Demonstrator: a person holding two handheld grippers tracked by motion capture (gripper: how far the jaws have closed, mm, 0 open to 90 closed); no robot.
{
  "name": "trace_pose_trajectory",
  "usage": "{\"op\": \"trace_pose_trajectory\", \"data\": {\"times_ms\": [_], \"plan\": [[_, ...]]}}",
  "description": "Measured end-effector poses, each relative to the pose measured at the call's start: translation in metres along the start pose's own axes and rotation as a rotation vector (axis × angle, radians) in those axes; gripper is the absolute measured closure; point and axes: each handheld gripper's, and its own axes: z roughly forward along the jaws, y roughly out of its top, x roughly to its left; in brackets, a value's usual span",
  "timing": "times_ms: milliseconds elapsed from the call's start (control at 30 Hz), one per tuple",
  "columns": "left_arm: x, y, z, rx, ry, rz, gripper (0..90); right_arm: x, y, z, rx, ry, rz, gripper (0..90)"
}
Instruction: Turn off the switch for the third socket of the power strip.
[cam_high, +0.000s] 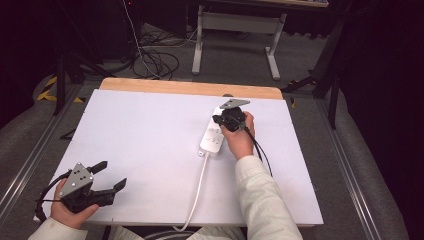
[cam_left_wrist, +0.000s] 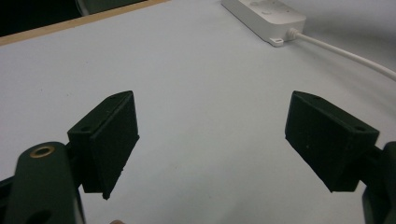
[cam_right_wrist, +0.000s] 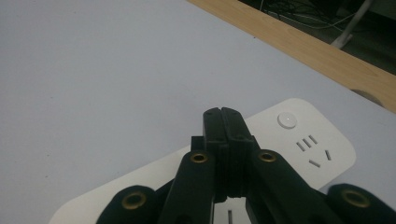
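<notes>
A white power strip (cam_high: 212, 140) lies on the white board, right of centre, and its cable (cam_high: 198, 190) runs toward the near edge. My right gripper (cam_high: 216, 120) hovers over the strip's far end with its jaws pressed together and nothing between them. In the right gripper view the shut gripper (cam_right_wrist: 222, 113) points over the power strip (cam_right_wrist: 303, 154), close to its round button (cam_right_wrist: 286, 120) and a set of socket slots. My left gripper (cam_high: 112, 175) is held at the near left corner, open wide and holding nothing. In the left gripper view the gripper (cam_left_wrist: 210, 135) faces bare board, with the power strip (cam_left_wrist: 264, 16) far off.
The white board (cam_high: 145, 140) covers a wooden table whose far edge (cam_high: 190, 87) shows as a tan strip. Beyond it are a metal table frame (cam_high: 235, 30) and loose cables (cam_high: 155, 60) on the floor. A black cable (cam_high: 261, 150) trails from the right gripper.
</notes>
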Motion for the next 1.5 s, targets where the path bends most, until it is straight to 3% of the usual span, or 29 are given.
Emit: {"op": "trace_pose_trajectory", "data": {"times_ms": [400, 1033, 1500], "plan": [[0.0, 0.0, 0.001, 0.001, -0.005, -0.003, 17.7, -0.009, -0.005, 0.016, 0.016, -0.031, 0.026, 90.0], [0.001, 0.0, 0.001, 0.002, -0.004, 0.003, 17.7, -0.015, -0.01, 0.031, 0.016, -0.043, 0.059, 90.0], [0.001, 0.0, 0.001, 0.003, -0.006, -0.002, 17.6, -0.012, -0.012, 0.034, 0.015, -0.055, 0.033, 90.0]]}}
